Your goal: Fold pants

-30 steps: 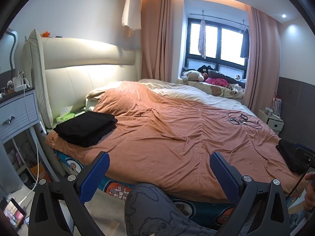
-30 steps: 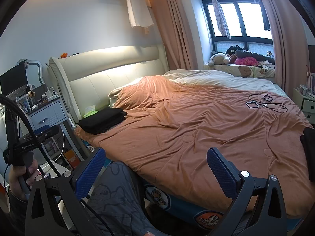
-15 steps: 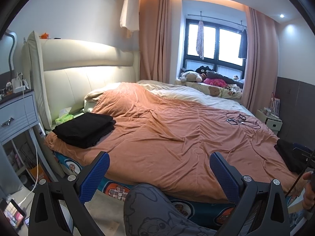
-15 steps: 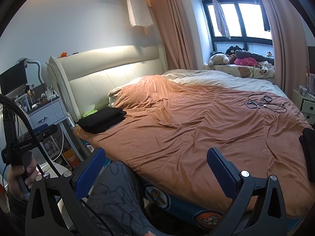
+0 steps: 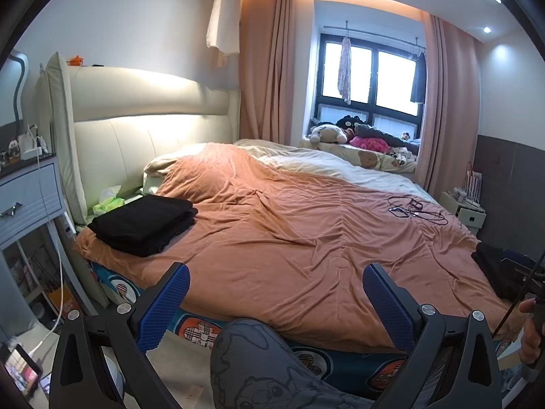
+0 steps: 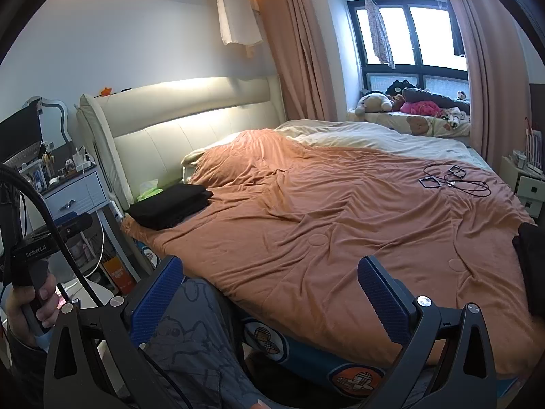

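A folded stack of black pants [image 5: 144, 224] lies on the near left corner of the orange bedspread [image 5: 306, 231], by the headboard; it also shows in the right wrist view [image 6: 170, 206]. A second dark garment [image 5: 494, 269] lies at the bed's right edge, and shows in the right wrist view [image 6: 531, 255]. My left gripper [image 5: 274, 301] is open and empty, held off the bed's near edge above a grey-trousered knee. My right gripper [image 6: 269, 296] is open and empty, also in front of the bed.
Cables and small devices [image 5: 414, 209] lie on the far right of the bed. A tissue pack [image 5: 109, 201] sits beside the black stack. A nightstand [image 5: 27, 197] stands left of the bed, another [image 5: 463, 208] on the right. Stuffed toys [image 5: 361, 134] line the window sill.
Both views shift only slightly; the left wrist view drifts a little. The clothes on the bed have not moved and both grippers stay open.
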Demonstrator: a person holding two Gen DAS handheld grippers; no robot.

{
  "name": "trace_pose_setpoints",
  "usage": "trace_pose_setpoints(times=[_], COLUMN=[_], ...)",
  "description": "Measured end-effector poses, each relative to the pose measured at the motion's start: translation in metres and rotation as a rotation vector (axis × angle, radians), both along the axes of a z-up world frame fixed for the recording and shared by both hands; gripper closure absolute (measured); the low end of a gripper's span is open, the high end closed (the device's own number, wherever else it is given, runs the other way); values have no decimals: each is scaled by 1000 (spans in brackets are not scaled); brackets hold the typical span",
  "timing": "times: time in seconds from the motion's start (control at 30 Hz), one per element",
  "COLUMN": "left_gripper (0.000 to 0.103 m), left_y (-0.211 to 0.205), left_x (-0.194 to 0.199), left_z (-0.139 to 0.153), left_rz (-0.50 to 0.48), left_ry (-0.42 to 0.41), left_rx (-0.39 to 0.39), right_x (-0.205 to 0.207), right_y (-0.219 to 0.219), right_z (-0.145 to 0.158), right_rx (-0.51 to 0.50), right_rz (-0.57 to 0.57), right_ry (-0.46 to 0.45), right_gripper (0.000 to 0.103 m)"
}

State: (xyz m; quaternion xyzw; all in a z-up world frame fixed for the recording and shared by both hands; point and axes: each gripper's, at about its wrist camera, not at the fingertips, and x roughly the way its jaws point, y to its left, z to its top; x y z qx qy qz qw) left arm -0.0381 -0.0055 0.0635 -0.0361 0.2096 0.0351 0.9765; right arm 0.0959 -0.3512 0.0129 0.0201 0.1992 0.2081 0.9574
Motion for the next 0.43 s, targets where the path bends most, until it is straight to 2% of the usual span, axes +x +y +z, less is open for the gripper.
trace_pose_setpoints(times=[0.43], left_gripper=[1], left_y=[-2], left_x=[-2], left_z=[-3], left_rz=[-21], left_ry=[-7], left_rx=[9], right_x=[0], right_y=[5], right_z=[0], right_rx=[-29], right_rz=[-32], right_ry=[4], right_gripper=[0])
